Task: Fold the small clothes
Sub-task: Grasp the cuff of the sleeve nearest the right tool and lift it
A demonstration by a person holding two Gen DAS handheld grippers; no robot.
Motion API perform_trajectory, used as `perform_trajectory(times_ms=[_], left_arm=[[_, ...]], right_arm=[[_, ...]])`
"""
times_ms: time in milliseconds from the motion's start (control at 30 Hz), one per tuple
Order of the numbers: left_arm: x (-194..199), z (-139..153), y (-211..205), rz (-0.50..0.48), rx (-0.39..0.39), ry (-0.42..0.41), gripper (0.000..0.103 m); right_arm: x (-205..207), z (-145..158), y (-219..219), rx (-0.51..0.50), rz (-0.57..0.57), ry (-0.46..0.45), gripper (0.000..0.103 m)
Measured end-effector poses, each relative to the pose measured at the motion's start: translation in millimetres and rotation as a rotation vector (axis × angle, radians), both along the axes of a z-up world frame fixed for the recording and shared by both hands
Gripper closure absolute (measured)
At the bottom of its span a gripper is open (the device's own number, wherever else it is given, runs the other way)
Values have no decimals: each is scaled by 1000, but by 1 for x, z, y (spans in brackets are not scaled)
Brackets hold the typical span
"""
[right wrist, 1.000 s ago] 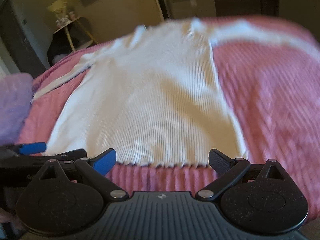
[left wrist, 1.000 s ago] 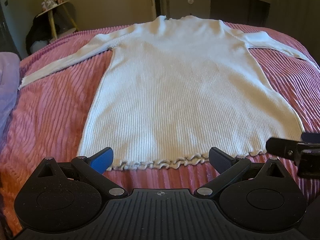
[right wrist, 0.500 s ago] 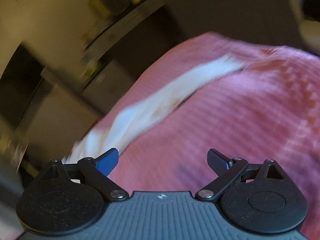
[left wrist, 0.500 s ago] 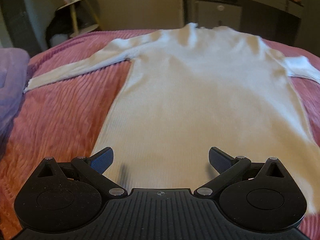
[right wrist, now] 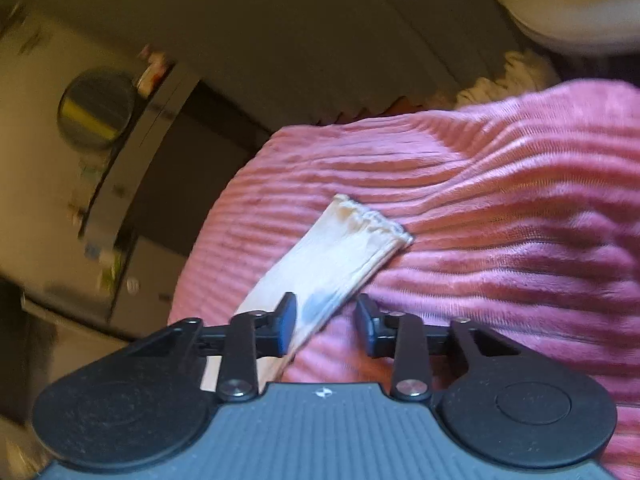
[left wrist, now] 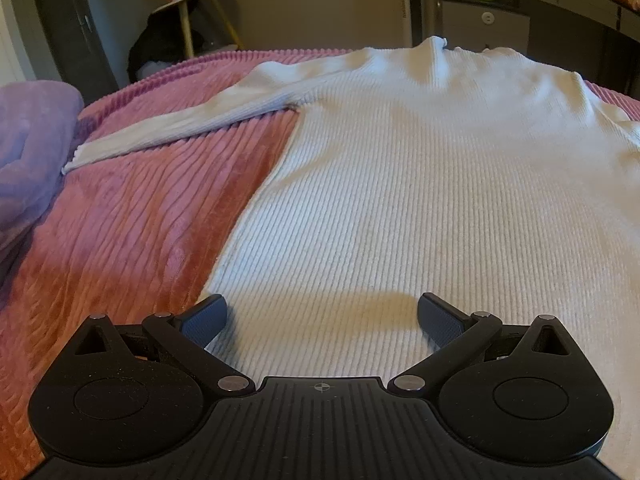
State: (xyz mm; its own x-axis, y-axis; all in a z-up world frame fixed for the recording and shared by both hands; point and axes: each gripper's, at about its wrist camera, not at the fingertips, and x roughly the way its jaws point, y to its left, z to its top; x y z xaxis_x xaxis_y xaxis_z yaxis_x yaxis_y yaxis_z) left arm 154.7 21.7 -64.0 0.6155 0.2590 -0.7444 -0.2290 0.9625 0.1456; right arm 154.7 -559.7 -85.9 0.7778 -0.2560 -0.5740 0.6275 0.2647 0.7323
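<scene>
A white ribbed long-sleeve top point(left wrist: 420, 184) lies flat on the pink ribbed bedspread point(left wrist: 132, 232), collar at the far end. Its left sleeve point(left wrist: 180, 128) stretches out to the left. My left gripper point(left wrist: 322, 316) is open wide, low over the lower body of the top. In the right wrist view the right sleeve point(right wrist: 340, 252) lies on the bedspread point(right wrist: 500, 240), its cuff pointing away. My right gripper point(right wrist: 326, 320) is partly closed around the sleeve, with a gap still between its fingers.
A purple blanket point(left wrist: 28, 152) lies at the bed's left edge. A small round side table point(left wrist: 188, 4) and a dark cabinet point(left wrist: 484, 24) stand beyond the bed. In the right wrist view a dresser point(right wrist: 132, 168) stands past the bed's edge.
My left gripper moved forward over the top's hem onto its body. My right gripper swung to the right sleeve, dropped onto it, and its fingers narrowed from wide open.
</scene>
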Motion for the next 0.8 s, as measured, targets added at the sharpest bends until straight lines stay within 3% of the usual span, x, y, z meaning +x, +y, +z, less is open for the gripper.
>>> perform_trajectory(times_ms=[133,233,333,433,500,600,667,700,800], left_arm=[[2,-4,2,9,-10,3,0],[0,-6,2,10,-9,-7,0],[1,-8,3,17,-18,-11,0],[0,-10,5,26,-32,-22,0],[-1,-10,4,22,-27,-28,0],[-2,-10,4,23,-27,-26,0],[-2,-9,6,27,-43,-25,0],[0,-9,8,29,-55,-18,0],[1,-9,12,31,-83,-12,0]], right_arm=[[6,-14,-11,37,-50,-20,96],[10,-7,-10,-25,-33,-1,97],[22,30,21,-291,78,60,97],[45,76,95,-615,314,50,97],[59,95,160,-765,533,-4,97],[70,97,243,-786,787,-65,95],[68,87,284,-736,920,-88,86],[64,81,298,-708,946,-93,79],[43,61,305,-635,859,-71,78]])
